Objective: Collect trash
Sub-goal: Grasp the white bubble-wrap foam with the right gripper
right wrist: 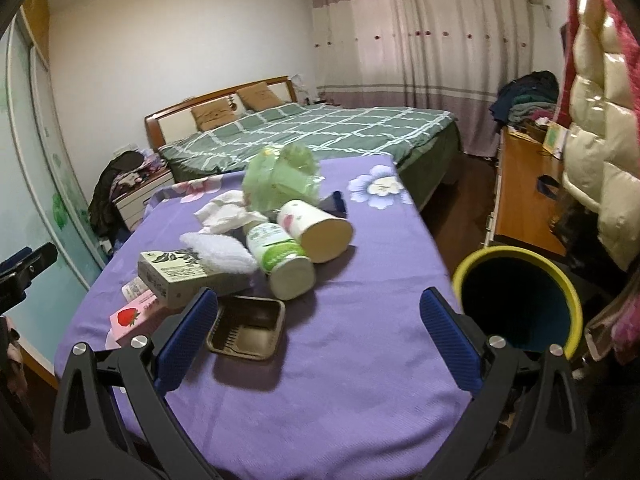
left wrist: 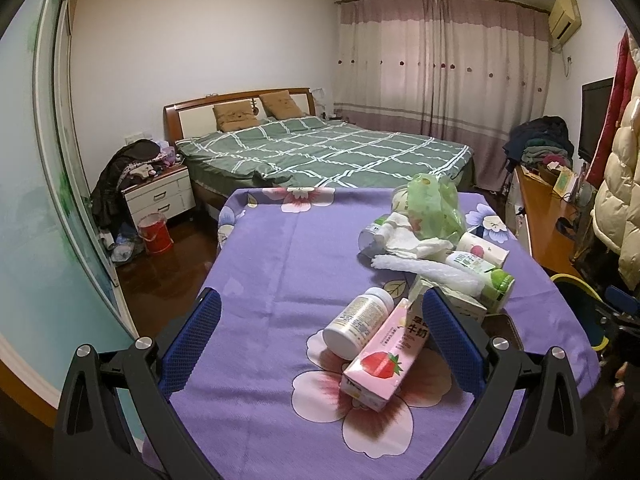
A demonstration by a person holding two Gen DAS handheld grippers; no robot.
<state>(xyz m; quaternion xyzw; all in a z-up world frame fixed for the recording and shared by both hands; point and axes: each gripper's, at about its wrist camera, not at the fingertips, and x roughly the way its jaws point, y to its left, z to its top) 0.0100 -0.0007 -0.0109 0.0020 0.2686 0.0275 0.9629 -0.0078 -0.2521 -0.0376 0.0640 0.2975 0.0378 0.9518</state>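
Trash lies on a purple flowered tablecloth (left wrist: 280, 272). In the left wrist view my left gripper (left wrist: 320, 336) stands open above the table; a pink strawberry milk carton (left wrist: 380, 356) and a white pill bottle (left wrist: 358, 322) lie between its blue fingers, nearer the right one. My right gripper (right wrist: 320, 336) is open too, with bare cloth between its fingers and a brown plastic tray (right wrist: 248, 328) beside its left finger. Beyond lie a green-labelled bottle (right wrist: 280, 256), a paper cup (right wrist: 316, 230), a grey-green box (right wrist: 180, 276), white tissue (right wrist: 220, 252) and a green plastic bag (right wrist: 280, 176).
A dark bin with a yellow rim (right wrist: 516, 304) stands right of the table, close to the right gripper's right finger. A wooden desk (right wrist: 524, 196) and hanging coats (right wrist: 600, 152) line the right wall. A bed (left wrist: 320, 148) stands behind the table, with a nightstand (left wrist: 160, 196) and a red bucket (left wrist: 154, 232) at left.
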